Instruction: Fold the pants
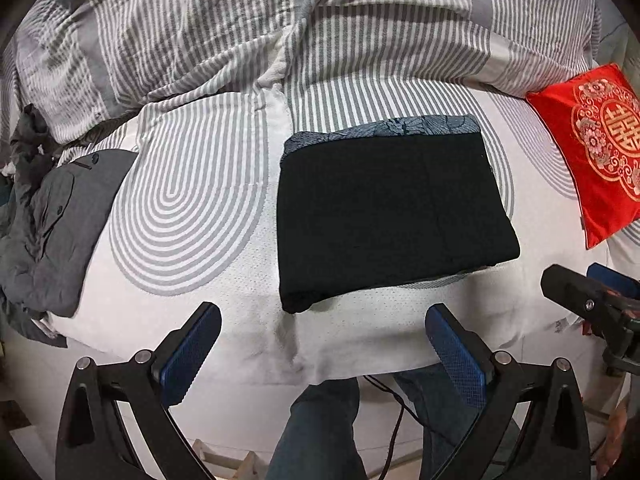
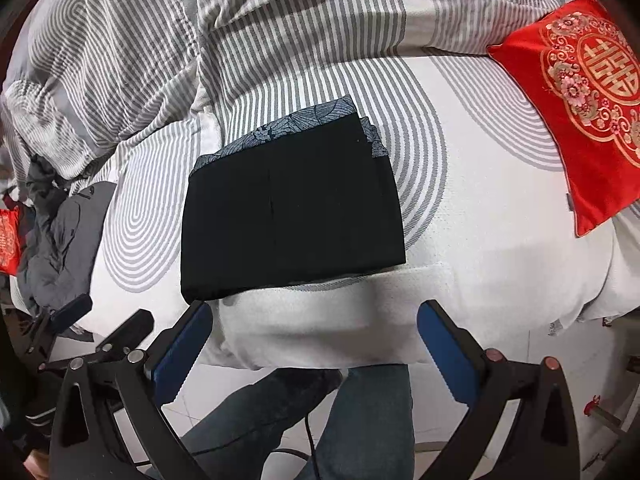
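Both grippers nearest the lens, off the bed's near edge; folded pants on the sheet beyond.

Left gripper (image 1: 322, 344) and right gripper (image 2: 314, 340): fingers spread wide apart, nothing between them, over the person's jeans (image 1: 320, 432). Bed (image 1: 192, 208): bare patterned sheet left of the pants. Striped quilt (image 1: 240, 20) bunched along far side. Black pants (image 1: 384, 216): folded rectangle near front edge, atop a blue patterned cloth (image 1: 400, 126) showing at its far edge. Red cushion (image 1: 596, 148) right, apart; gray garment (image 1: 60, 232) at left edge.
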`<state>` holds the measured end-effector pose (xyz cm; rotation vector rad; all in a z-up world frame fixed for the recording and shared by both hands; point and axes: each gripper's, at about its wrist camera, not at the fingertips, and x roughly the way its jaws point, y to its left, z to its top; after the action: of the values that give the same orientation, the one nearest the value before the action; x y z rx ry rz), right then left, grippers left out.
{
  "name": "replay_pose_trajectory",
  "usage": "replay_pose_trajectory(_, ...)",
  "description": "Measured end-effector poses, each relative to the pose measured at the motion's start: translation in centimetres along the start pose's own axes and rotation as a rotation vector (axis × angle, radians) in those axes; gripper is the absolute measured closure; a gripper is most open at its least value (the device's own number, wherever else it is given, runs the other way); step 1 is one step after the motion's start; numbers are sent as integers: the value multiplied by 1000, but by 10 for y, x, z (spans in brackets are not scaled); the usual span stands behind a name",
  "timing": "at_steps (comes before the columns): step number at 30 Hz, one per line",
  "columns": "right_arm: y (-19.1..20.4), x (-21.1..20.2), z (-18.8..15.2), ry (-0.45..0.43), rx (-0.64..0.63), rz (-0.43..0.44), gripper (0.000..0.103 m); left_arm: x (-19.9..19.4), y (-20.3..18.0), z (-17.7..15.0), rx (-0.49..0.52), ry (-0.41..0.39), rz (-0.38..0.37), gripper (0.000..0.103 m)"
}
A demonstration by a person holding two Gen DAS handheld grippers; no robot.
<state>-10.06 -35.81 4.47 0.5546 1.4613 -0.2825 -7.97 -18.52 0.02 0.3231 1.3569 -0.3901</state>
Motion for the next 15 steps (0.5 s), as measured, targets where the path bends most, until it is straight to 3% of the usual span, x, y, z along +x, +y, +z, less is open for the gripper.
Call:
replay_pose_trajectory(8, 14, -17, -9, -18, -32, -39, 1, -20, 8, 1, -20, -51, 5, 0)
replay_pose_trajectory(15, 21, -27, -12, -44, -48, -75, 1, -33, 5, 2, 38, -74, 15, 0)
